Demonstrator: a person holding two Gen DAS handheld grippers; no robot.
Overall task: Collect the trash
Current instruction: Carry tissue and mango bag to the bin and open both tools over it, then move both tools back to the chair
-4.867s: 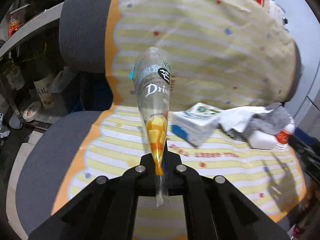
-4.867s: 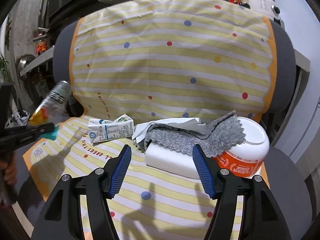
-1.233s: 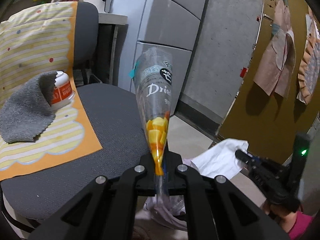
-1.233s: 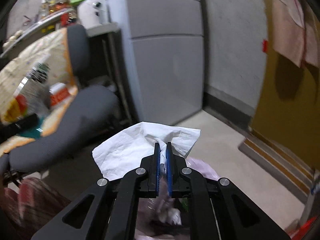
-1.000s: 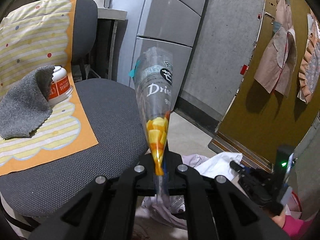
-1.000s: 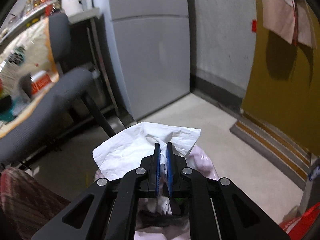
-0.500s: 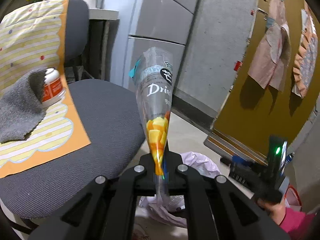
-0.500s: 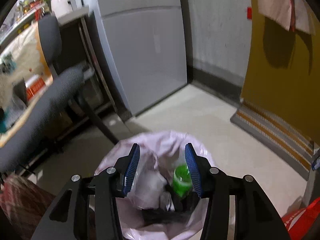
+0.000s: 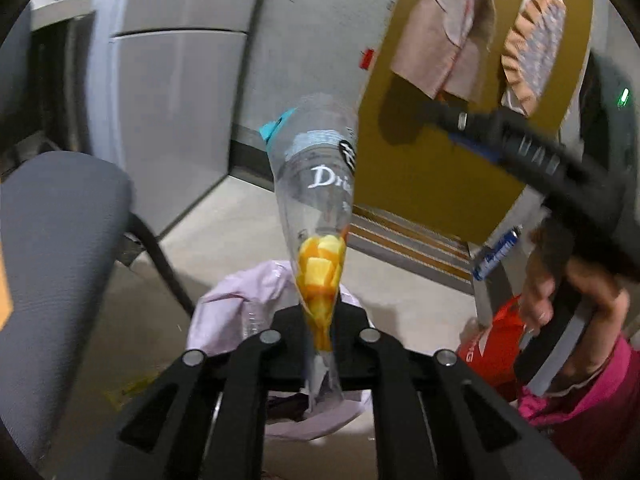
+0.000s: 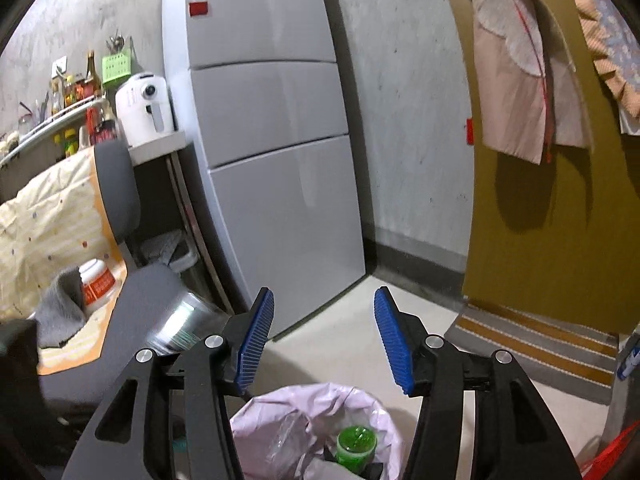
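My left gripper (image 9: 320,344) is shut on a clear snack bag (image 9: 318,200) printed with yellow fruit cubes, and the bag stands up out of the jaws. Just beyond and below it sits a trash bin lined with a pale pink bag (image 9: 236,300). In the right wrist view the same bin (image 10: 292,404) lies right under my right gripper (image 10: 324,340), which is open and empty, its blue pads (image 10: 256,336) spread wide. Inside the bin I see a green-lidded container (image 10: 356,440) and crumpled plastic. The snack bag shows blurred at left (image 10: 180,328).
A grey office chair (image 10: 132,300) with a yellow striped cover holds a grey cloth (image 10: 60,308) and a white-and-orange tub (image 10: 96,280). A grey fridge (image 10: 272,152) stands behind. A person's hand (image 9: 576,292) holds the other gripper's handle at right. A red bag (image 9: 492,344) lies on the floor.
The right gripper let the white tissue go into the bin, opened wide and lifted. The left gripper with the snack bag swung from the chair to over the bin.
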